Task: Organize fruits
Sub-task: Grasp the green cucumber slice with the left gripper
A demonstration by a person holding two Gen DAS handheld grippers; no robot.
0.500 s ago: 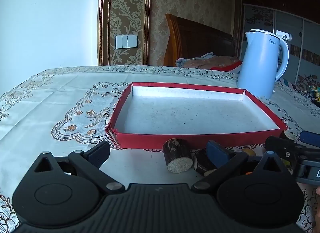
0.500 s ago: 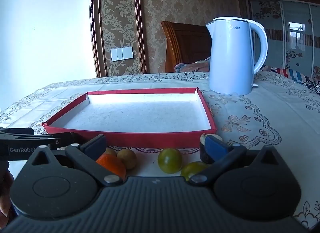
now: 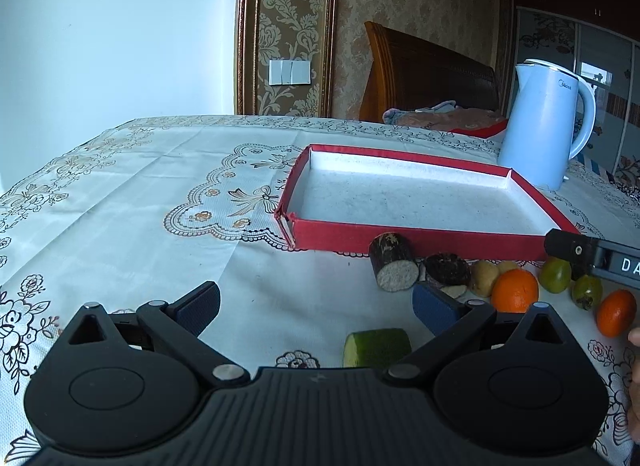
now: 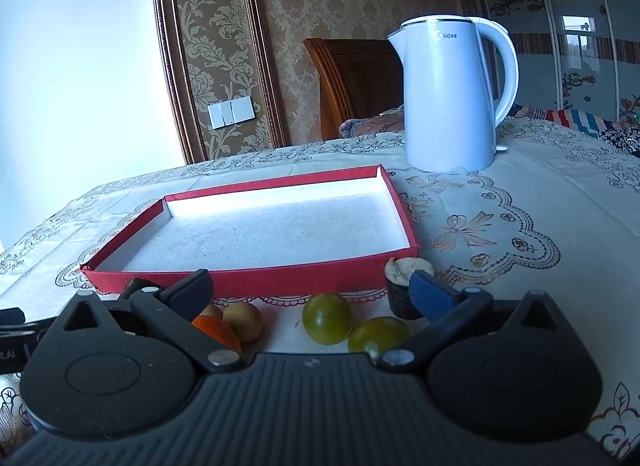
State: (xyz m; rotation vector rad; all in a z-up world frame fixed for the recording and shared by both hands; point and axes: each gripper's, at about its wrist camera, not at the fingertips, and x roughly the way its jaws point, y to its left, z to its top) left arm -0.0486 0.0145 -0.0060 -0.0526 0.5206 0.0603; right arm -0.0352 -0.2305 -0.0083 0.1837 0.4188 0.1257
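A shallow red tray [image 3: 416, 237] with a white inside lies empty on the tablecloth; it also shows in the right wrist view [image 4: 248, 278]. In front of it lies a row of fruit: a dark sugarcane piece [image 3: 394, 262], a second dark piece [image 3: 446, 269], brown longans [image 3: 484, 277], an orange [image 3: 515, 290], two green fruits [image 3: 556, 274] and another orange [image 3: 616, 313]. A green cut piece [image 3: 377, 347] lies nearest. My left gripper [image 3: 316, 306] is open and empty above the cloth. My right gripper [image 4: 310, 290] is open and empty above the green fruits [image 4: 327, 318].
A white electric kettle [image 3: 546, 123] stands behind the tray's right corner, also in the right wrist view [image 4: 450, 93]. A wooden chair [image 3: 424, 73] stands behind the table. The right gripper's body [image 3: 592, 254] reaches in over the fruit row.
Both grippers have lifted and drawn back, so more of the fruit row shows. The left view has turned left; the green cut piece has come into view. Both stay open.
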